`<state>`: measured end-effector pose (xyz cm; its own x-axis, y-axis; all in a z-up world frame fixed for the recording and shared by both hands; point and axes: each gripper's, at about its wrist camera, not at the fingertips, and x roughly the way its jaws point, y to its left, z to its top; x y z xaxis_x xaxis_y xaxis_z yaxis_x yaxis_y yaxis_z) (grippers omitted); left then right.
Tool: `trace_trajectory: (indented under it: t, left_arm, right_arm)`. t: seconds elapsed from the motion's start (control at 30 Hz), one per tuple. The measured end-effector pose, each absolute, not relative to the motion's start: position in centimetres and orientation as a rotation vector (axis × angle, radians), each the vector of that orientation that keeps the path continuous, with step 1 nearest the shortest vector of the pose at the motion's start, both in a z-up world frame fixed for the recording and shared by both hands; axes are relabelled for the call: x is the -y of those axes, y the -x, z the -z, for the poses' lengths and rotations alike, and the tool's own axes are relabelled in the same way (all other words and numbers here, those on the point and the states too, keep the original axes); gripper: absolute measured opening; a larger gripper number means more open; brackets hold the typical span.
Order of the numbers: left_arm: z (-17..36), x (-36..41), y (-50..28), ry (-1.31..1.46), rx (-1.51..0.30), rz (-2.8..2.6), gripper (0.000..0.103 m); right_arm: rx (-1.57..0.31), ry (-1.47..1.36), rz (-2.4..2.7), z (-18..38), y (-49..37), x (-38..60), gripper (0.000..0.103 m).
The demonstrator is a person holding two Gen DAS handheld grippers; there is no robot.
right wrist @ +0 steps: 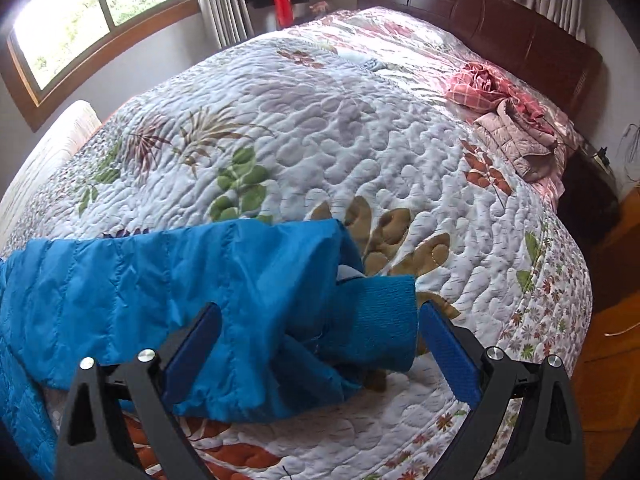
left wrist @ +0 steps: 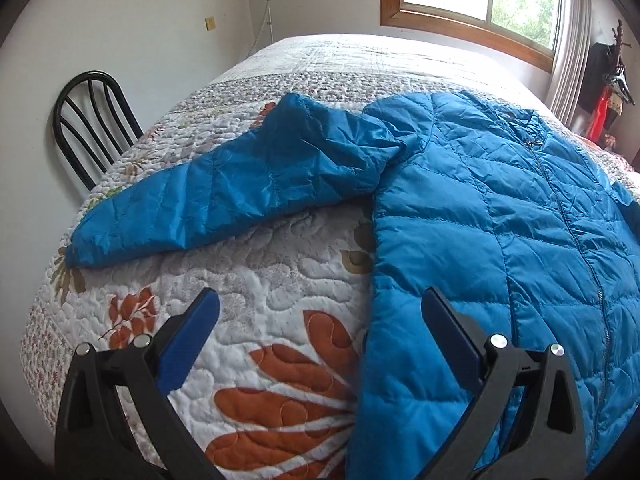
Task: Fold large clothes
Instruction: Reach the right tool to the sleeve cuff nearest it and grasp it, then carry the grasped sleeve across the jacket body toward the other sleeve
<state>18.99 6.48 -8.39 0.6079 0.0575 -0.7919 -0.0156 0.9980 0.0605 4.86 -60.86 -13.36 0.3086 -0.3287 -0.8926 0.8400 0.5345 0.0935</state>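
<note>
Blue-padded fingers (right wrist: 192,344) of the right gripper (right wrist: 320,340) stand wide apart, with the cuff end of the blue jacket's (right wrist: 140,280) sleeve (right wrist: 372,320) lying between them on the quilt (right wrist: 320,140); neither pad visibly presses the fabric, so nothing is clamped. The left gripper (left wrist: 320,320) is spread just as wide, its left finger over bare quilt (left wrist: 248,264) and its right finger (left wrist: 448,332) over the jacket's (left wrist: 500,220) side edge near the hem, gripping nothing.

Only the left wrist view shows the jacket's body, lying flat and front-up with the zip (left wrist: 568,216) closed, and its other sleeve (left wrist: 224,196) stretched out sideways toward a black chair (left wrist: 88,128). Only the right wrist view shows the ribbed knit cuff, the dark headboard (right wrist: 500,28) and a heap of pink clothes (right wrist: 508,116) (well apart from the jacket, near the pillows).

The jacket is a bright blue, shiny, puffy garment quilted in stitched panels, with creases along both sleeves
</note>
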Motion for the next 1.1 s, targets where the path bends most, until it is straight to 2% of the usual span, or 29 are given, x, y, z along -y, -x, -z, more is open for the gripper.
trace_trajectory:
  t: [0.2,0.37,0.47,0.53,0.63,0.77,0.87,0.97,1.1]
  left_arm:
    - [11.1,-7.2,-22.5,-0.020,-0.995,-0.022,0.100]
    - [10.5,-7.0,-25.2,-0.025,-0.973,-0.001,0.100]
    - [11.4,-7.0,-26.3,0.003,-1.006,0.010,0.100]
    - [12.1,-7.0,-26.5,0.016,-1.026,0.020,0.100]
    - [12.2,-7.3,-26.5,0.031,-1.032,0.028,0.100]
    - [11.9,-7.7,-26.8,0.046,-1.028,0.029,0.100]
    - [11.7,-7.7,-27.3,0.053,-1.022,0.031,0.100]
    - [11.9,-7.5,-27.7,0.044,-1.031,0.037,0.100]
    - [12.3,-7.4,-28.0,0.044,-1.044,0.044,0.100]
  right_arm:
    - [-1.015,-0.702,0.780,15.9,-5.9,62.1,0.099]
    - [-0.985,-0.759,0.769,15.9,-5.6,62.3,0.090]
    - [-0.970,-0.760,0.741,15.2,-5.2,62.1,0.070]
    - [-0.940,-0.785,0.695,14.4,-5.0,62.0,0.049]
    - [-0.869,-0.776,0.654,12.0,-5.0,61.3,0.040]
    - [-0.739,-0.697,0.691,7.7,-4.9,60.6,0.039]
    - [-0.723,-0.675,0.728,6.5,-5.4,61.2,0.039]
    - [-0.770,-0.642,0.797,7.9,-6.6,62.3,0.039]
    - [-0.882,-0.699,0.856,12.9,-7.7,64.2,0.039]
